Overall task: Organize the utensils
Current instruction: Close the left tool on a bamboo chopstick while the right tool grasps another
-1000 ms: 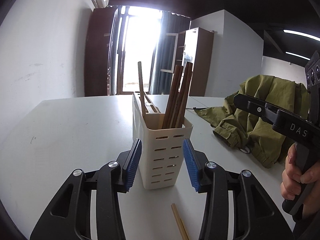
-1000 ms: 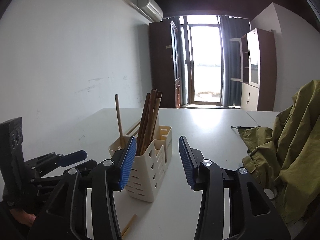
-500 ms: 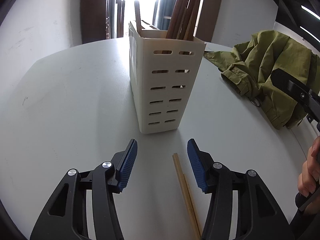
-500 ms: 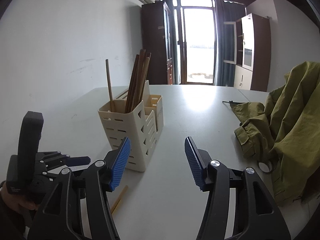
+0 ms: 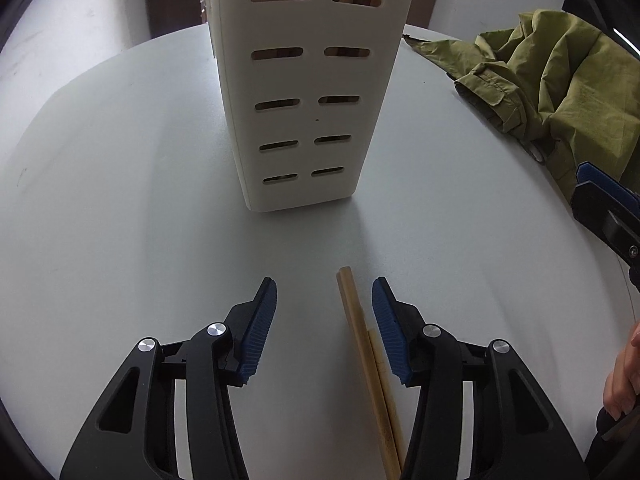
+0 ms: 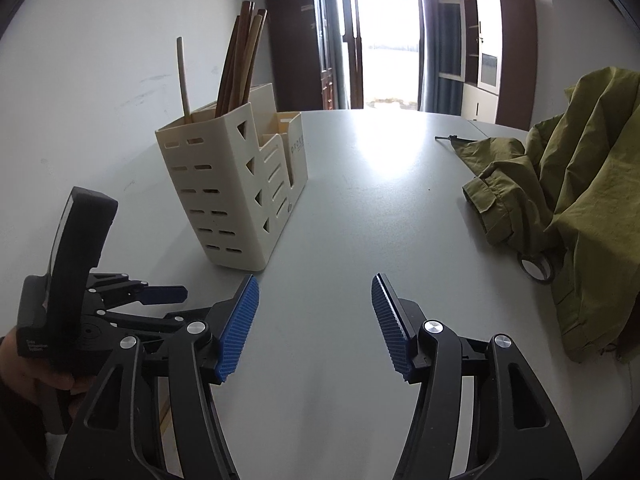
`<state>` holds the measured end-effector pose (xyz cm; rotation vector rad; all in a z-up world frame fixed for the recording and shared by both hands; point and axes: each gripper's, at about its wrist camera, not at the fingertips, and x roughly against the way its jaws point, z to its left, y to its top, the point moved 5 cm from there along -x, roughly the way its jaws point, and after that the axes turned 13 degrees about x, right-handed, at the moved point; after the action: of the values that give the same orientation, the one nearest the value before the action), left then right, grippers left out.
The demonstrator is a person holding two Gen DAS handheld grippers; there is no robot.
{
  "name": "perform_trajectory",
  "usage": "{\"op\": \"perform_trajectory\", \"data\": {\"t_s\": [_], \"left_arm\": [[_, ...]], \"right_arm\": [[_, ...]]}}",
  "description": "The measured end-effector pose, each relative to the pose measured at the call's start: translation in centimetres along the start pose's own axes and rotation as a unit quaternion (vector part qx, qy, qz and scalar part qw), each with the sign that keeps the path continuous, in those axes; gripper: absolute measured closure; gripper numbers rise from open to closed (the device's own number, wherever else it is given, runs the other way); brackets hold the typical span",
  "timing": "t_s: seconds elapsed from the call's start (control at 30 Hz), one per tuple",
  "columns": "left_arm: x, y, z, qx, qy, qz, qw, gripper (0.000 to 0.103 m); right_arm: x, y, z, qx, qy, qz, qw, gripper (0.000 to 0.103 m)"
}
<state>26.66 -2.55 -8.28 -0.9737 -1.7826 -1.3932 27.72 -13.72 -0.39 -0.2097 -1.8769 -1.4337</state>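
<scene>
A cream slotted utensil holder (image 5: 308,100) stands on the white table (image 5: 120,200). In the right wrist view the holder (image 6: 232,184) has several dark brown chopsticks (image 6: 240,60) and one pale chopstick (image 6: 183,76) standing in it. Two pale wooden chopsticks (image 5: 360,340) lie on the table in front of it. My left gripper (image 5: 324,292) points down over them, its jaws closing slightly; the chopsticks lie between the pads near the right one, not pressed. My right gripper (image 6: 314,292) hovers to the right of the holder, jaws opening, nothing between them.
An olive green jacket (image 6: 580,200) is heaped on the table's right side, with a roll of tape (image 6: 536,268) at its edge. A hand (image 5: 624,380) holds the right gripper's handle. A white wall runs along the left; a bright doorway lies beyond the table.
Both grippers have sunk toward the table and tipped downward. The left one now frames the lying chopsticks, with the holder filling the top of its view. The right jaws have widened.
</scene>
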Motion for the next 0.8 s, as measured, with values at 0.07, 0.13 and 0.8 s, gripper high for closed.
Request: {"op": "perform_trajectory", "data": {"t_s": [0.07, 0.13, 0.8], "left_arm": [[-0.5, -0.2, -0.2, -0.005, 0.002, 0.008, 1.0, 0.058], [-0.7, -0.2, -0.5, -0.018, 0.013, 0.003, 0.9998, 0.066], [-0.1, 0.5, 3.0, 0.003, 0.041, 0.001, 0.9992, 0.096]], "right_arm": [[-0.1, -0.3, -0.1, 0.0, -0.002, 0.005, 1.0, 0.044], [-0.2, -0.4, -0.2, 0.0, -0.003, 0.007, 1.0, 0.044], [-2.5, -1.5, 6.3, 0.049, 0.049, 0.05, 0.996, 0.044]]}}
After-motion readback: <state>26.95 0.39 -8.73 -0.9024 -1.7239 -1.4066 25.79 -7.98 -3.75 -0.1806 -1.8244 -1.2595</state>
